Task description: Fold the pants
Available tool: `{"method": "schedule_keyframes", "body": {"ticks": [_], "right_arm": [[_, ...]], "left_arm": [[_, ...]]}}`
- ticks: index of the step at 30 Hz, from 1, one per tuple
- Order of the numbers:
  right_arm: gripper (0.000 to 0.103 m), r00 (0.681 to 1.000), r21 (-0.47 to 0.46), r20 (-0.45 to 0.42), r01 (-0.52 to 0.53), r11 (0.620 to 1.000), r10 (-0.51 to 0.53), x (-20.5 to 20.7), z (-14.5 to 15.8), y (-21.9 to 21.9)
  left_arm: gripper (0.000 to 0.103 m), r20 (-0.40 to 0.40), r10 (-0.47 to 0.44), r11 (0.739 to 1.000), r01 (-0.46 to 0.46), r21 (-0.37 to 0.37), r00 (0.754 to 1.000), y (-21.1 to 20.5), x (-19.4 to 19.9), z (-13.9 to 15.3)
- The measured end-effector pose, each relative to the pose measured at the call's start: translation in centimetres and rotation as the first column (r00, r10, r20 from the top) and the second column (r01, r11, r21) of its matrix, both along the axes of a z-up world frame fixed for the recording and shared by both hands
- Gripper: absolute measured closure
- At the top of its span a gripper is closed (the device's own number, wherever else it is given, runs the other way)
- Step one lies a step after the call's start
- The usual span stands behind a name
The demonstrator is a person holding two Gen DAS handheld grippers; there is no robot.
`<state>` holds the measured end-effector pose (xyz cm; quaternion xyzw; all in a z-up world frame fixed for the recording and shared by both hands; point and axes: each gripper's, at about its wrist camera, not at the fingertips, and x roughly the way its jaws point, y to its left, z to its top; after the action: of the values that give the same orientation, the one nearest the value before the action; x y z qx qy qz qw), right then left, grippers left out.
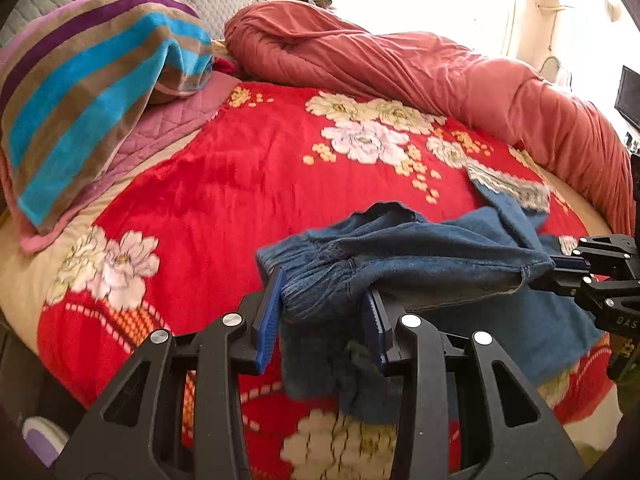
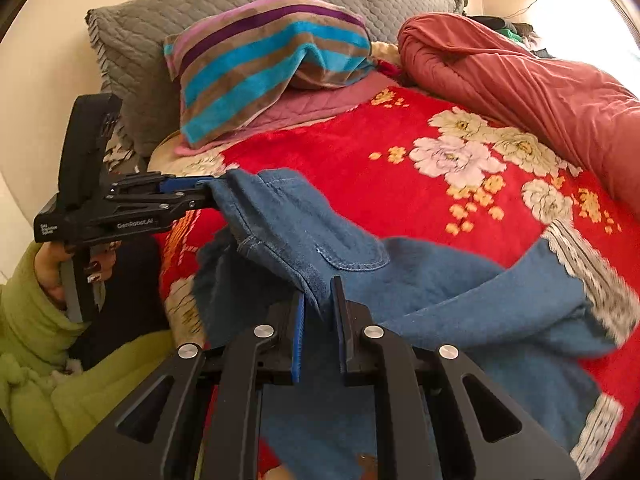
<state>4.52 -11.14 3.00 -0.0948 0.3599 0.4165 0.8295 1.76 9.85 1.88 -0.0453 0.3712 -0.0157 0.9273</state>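
Observation:
Blue denim pants [image 1: 420,256] hang stretched between my two grippers above a red flowered blanket [image 1: 240,176]. My left gripper [image 1: 324,300] is shut on the gathered elastic waistband at one end. My right gripper [image 2: 320,304] is shut on the other end of the waist, and it also shows at the right edge of the left wrist view [image 1: 560,272]. The left gripper shows at the left of the right wrist view [image 2: 204,194]. The legs [image 2: 480,312] trail down onto the blanket; their cuffs have a grey patterned trim [image 2: 592,280].
A striped towel over a pillow [image 1: 92,80] lies at the bed's head beside grey quilted pillows [image 2: 200,20]. A rolled rust-red duvet [image 1: 440,68] runs along the far side. My green sleeve [image 2: 36,340] is at the lower left.

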Motion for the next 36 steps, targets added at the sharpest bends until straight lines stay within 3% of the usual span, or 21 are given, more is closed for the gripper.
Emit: {"method": "schedule_keyframes", "body": {"ticks": [10, 18, 20, 22, 25, 29, 36], "right_arm": [[0.092, 0.995, -0.04, -0.068, -0.076, 0.996, 0.074, -5.2, -3.0, 1.5], [0.091, 0.989, -0.078, -0.134, -0.068, 0.995, 0.057, -5.7, -5.9, 2.4], [0.09, 0.989, -0.07, -0.135, -0.07, 0.995, 0.06, -5.7, -5.9, 2.3], [0.089, 0.989, -0.068, -0.136, -0.074, 0.995, 0.064, -5.7, -5.9, 2.4], [0.088, 0.989, -0.067, -0.133, -0.078, 0.995, 0.068, -5.7, -5.9, 2.4], [0.078, 0.984, -0.032, -0.154, -0.095, 0.995, 0.089, -5.9, -5.2, 1.6], [0.072, 0.993, 0.066, -0.112, -0.03, 0.997, 0.038, -5.3, -2.4, -1.1]], "left_arm": [[0.073, -0.09, 0.014, 0.999, -0.011, 0.034, 0.996, 0.3, -2.1, -2.5], [0.061, -0.138, 0.051, 0.998, -0.046, 0.039, 0.989, 1.4, -4.1, -3.0], [0.061, -0.145, 0.085, 0.996, -0.079, 0.051, 0.986, 1.8, -5.0, -2.6], [0.061, -0.146, 0.094, 0.996, -0.093, 0.013, 0.985, 1.9, -5.6, -2.0], [0.061, -0.101, 0.067, 0.998, -0.067, 0.003, 0.993, 0.4, -5.8, -0.3], [0.067, -0.082, -0.016, 1.0, 0.017, 0.008, 0.997, -2.7, -3.7, 0.9], [0.07, -0.199, -0.03, 0.998, 0.042, 0.054, 0.98, -4.2, -1.3, -3.4]]}}
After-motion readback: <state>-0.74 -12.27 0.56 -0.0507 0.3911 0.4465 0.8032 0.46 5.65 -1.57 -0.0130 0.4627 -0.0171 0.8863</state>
